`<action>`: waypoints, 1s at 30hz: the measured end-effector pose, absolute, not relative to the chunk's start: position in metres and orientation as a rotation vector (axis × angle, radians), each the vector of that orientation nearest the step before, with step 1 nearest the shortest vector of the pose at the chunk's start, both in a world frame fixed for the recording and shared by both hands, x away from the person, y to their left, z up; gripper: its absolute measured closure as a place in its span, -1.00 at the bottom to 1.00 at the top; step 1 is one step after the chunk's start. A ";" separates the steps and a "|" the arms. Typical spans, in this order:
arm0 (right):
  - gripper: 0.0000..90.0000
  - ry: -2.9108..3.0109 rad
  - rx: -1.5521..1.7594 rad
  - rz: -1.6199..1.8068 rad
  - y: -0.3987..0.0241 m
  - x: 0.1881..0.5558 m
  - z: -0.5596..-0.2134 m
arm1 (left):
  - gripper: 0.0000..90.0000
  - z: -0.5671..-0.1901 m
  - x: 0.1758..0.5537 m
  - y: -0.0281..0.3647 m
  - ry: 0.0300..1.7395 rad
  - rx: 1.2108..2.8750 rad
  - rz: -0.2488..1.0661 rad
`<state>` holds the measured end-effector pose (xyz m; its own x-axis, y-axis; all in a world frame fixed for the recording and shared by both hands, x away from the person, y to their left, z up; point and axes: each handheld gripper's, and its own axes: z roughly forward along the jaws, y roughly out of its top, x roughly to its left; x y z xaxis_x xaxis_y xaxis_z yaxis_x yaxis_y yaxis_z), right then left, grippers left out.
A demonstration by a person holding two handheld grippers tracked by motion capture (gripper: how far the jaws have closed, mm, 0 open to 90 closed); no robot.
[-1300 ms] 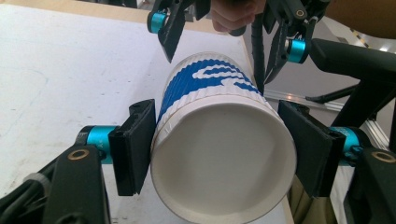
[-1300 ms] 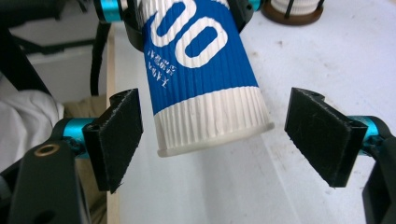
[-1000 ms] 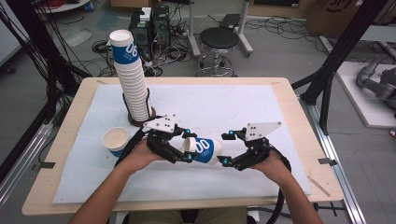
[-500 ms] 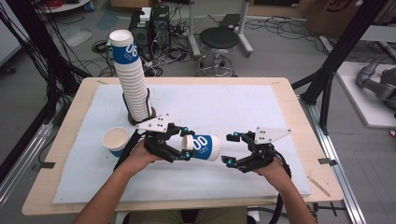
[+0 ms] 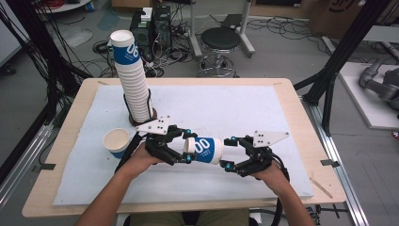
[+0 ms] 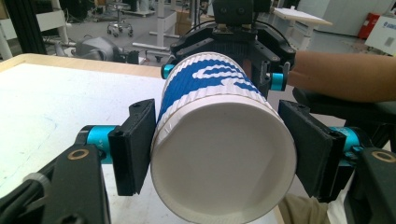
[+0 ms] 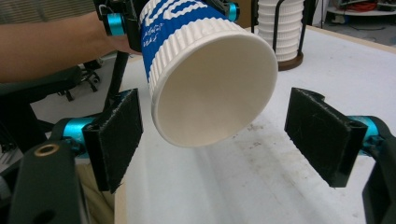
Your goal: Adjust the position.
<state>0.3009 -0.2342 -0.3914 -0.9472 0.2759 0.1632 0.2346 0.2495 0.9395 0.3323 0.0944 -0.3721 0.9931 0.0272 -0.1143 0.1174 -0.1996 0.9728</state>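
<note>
A blue and white ribbed paper cup [image 5: 207, 149] lies sideways in the air above the white mat. My left gripper [image 5: 187, 147] is shut on its left end. In the left gripper view both pads press on the cup [image 6: 219, 140], whose white round end faces the camera, with my left gripper [image 6: 224, 149] around it. My right gripper [image 5: 227, 153] stands open at the cup's right end. In the right gripper view the cup [image 7: 205, 70] hangs between the spread jaws of my right gripper [image 7: 219, 135], with a gap on each side.
A tall stack of the same cups [image 5: 134, 84] stands in a holder at the back left of the mat [image 5: 226, 108]. A single upright cup [image 5: 116, 141] sits just left of my left hand. Beyond the table are a stool [image 5: 221, 40] and cables.
My right gripper has edged slightly toward the table's near edge. The left gripper and the cup have held still.
</note>
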 end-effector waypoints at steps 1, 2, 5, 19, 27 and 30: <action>-0.56 2.457 0.507 1.839 -0.233 0.301 -0.392 | -0.32 -0.372 0.332 0.094 0.106 1.770 -0.081; -0.56 2.459 0.505 1.844 -0.233 0.301 -0.393 | -0.32 -0.372 0.332 0.094 0.104 1.767 -0.085; -0.56 2.470 0.503 1.841 -0.230 0.301 -0.395 | -0.32 -0.372 0.331 0.092 0.089 1.764 -0.097; -0.60 2.497 0.451 1.930 -0.218 0.302 -0.400 | -0.32 -0.373 0.329 0.087 0.051 1.731 -0.129; -0.43 2.478 0.405 1.963 -0.221 0.301 -0.398 | -0.29 -0.375 0.329 0.089 0.051 1.711 -0.145; -0.39 2.475 0.397 1.968 -0.222 0.301 -0.397 | -0.29 -0.375 0.329 0.089 0.051 1.716 -0.141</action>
<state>0.3015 -0.2216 -0.3973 -0.9679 0.1654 0.1893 0.2217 0.2069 0.9529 0.3288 0.0888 -0.3750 0.9913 -0.0467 -0.1231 0.1149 -0.1503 0.9819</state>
